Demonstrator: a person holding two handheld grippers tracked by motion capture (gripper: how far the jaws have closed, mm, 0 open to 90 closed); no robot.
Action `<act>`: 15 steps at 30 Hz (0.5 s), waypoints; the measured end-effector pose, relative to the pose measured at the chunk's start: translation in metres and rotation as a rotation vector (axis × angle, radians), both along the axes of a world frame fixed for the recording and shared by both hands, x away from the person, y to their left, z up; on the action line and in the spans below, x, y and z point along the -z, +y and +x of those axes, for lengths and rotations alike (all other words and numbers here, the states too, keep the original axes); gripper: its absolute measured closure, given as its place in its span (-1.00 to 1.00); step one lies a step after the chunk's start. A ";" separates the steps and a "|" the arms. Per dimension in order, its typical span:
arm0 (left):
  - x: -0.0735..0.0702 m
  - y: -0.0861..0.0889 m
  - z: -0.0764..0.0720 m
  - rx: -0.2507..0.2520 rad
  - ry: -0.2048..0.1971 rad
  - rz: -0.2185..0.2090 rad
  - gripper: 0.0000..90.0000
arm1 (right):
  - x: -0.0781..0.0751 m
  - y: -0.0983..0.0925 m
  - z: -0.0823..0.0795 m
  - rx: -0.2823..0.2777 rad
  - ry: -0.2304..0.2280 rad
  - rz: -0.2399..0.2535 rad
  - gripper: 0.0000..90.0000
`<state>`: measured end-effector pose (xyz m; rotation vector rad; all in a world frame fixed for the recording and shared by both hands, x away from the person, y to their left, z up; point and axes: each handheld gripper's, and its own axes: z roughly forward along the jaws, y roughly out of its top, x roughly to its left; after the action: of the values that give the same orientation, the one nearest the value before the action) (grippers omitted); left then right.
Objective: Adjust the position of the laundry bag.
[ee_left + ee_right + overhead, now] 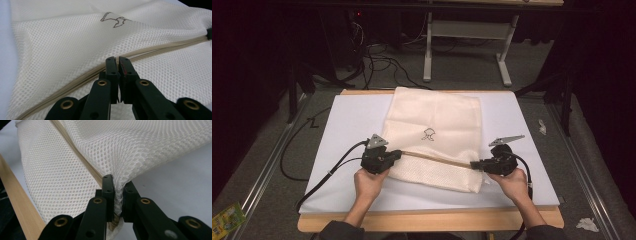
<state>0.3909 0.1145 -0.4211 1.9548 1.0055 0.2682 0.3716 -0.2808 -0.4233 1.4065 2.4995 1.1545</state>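
White mesh bag [432, 142] flat on the desk [522, 120], near its front edge, left gripper [396, 155] and right gripper [475, 164] each clamped on the bag's beige band [437, 159], band stretched between them.

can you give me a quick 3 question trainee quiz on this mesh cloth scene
1. True or false: the left claw is shut on the tan edge band of the mesh cloth.
2. What does the right claw pinch? A) the cable B) the mesh cloth's corner C) the wooden table edge
3. What dark mark sits mid-cloth?

Key
1. True
2. B
3. A small outline logo
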 end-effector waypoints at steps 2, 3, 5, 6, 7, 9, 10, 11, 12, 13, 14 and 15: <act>0.000 0.002 0.000 -0.004 -0.001 0.007 0.94 | 0.000 -0.001 0.000 0.003 0.005 0.001 0.89; 0.000 0.003 0.000 -0.007 -0.001 0.003 0.94 | 0.000 -0.001 0.000 0.002 0.004 -0.002 0.89; 0.000 0.005 0.000 -0.015 -0.001 0.004 0.94 | 0.001 -0.001 0.000 0.003 0.007 -0.006 0.89; 0.000 0.007 0.000 -0.013 0.001 0.003 0.94 | 0.002 -0.002 0.000 0.003 0.005 -0.004 0.89; 0.000 0.007 0.000 -0.012 0.002 0.002 0.94 | 0.002 -0.002 0.000 0.006 0.007 -0.001 0.89; 0.000 0.007 0.000 -0.013 0.001 0.004 0.94 | 0.001 -0.002 0.000 0.006 0.005 -0.001 0.89; 0.000 0.007 0.001 -0.015 0.000 0.000 0.94 | 0.001 -0.002 0.000 0.004 0.001 -0.001 0.89; 0.000 0.007 0.000 -0.017 -0.002 0.002 0.94 | 0.001 -0.002 0.000 0.003 0.000 -0.002 0.89; 0.000 0.007 0.000 -0.023 -0.007 0.010 0.94 | 0.001 -0.002 0.000 0.003 0.001 -0.007 0.89; 0.000 0.009 0.001 -0.024 -0.007 0.014 0.94 | 0.001 -0.001 -0.001 0.008 -0.004 -0.024 0.89; 0.000 0.010 0.001 -0.028 -0.003 0.003 0.94 | 0.001 -0.001 -0.001 0.009 -0.003 -0.034 0.89; 0.000 0.012 0.001 -0.030 -0.001 -0.001 0.94 | 0.002 -0.001 -0.001 0.010 -0.004 -0.031 0.89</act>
<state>0.3921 0.1262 -0.4213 1.9397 1.0348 0.2854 0.3706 -0.2823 -0.4249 1.4060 2.4933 1.1110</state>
